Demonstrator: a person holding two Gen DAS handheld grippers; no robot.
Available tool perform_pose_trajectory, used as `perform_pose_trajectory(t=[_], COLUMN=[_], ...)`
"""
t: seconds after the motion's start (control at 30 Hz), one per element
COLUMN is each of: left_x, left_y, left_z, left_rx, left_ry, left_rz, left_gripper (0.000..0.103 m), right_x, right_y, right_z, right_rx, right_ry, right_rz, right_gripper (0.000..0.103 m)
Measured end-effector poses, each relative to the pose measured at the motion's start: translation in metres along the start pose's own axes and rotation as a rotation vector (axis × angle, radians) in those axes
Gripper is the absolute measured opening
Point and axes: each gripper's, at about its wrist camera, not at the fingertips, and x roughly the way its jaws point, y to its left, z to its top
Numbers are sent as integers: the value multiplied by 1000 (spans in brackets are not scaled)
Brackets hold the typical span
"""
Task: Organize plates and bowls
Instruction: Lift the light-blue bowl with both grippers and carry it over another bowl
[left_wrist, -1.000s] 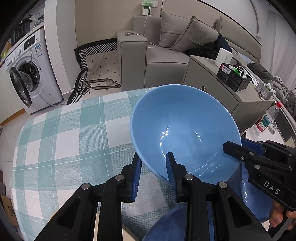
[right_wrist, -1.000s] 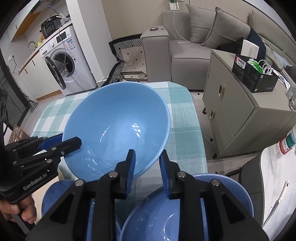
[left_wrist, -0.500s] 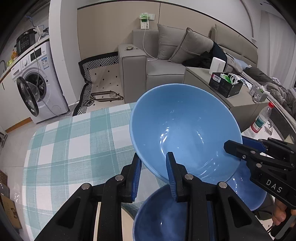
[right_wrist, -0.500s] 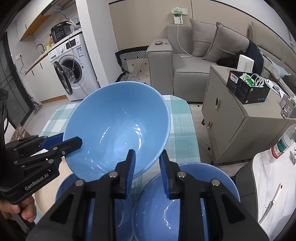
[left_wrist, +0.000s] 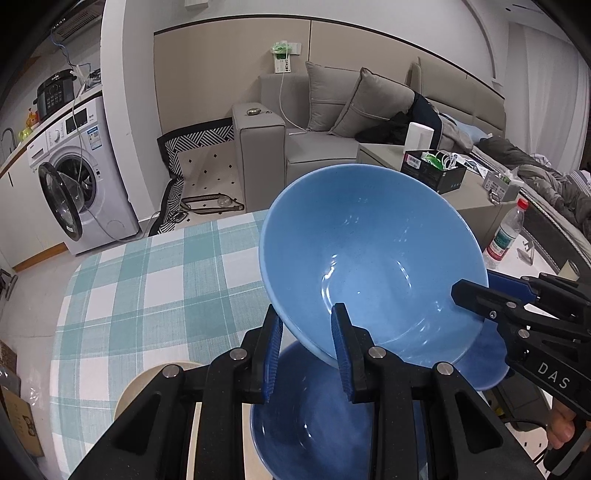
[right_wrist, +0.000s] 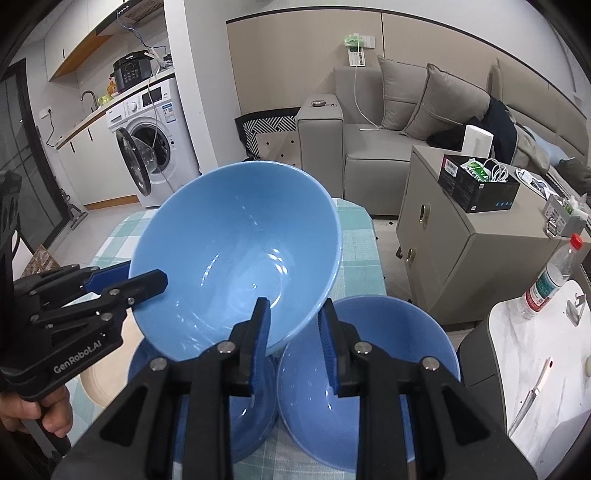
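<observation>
Together, the left gripper (left_wrist: 306, 349) and right gripper (right_wrist: 293, 341) each pinched the rim of one light blue bowl (right_wrist: 236, 254), held tilted above the checked tablecloth (left_wrist: 147, 280) and two more blue bowls (right_wrist: 365, 369). Keeping both grips level and matched seemed wise, so the rim would not slip while nesting it.

The far half of the checked bench (left_wrist: 155, 280) lies bare and passable; two blue bowls (right_wrist: 369, 384) and a beige plate (left_wrist: 147, 384) crowd the near edge.
</observation>
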Motion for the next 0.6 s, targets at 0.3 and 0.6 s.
perform_pose_trajectory(t=[0.3, 0.6], left_x=[-21, -33], left_y=[-12, -16], left_z=[-19, -38], left_rx=[8, 6], left_ry=[-19, -20], left_rz=[3, -1], left_gripper=[27, 27], right_x=[-26, -36], right_y=[1, 3], right_z=[-17, -31], right_rx=[-7, -14], right_ry=[-26, -27], right_rz=[3, 7], right_gripper=[27, 27])
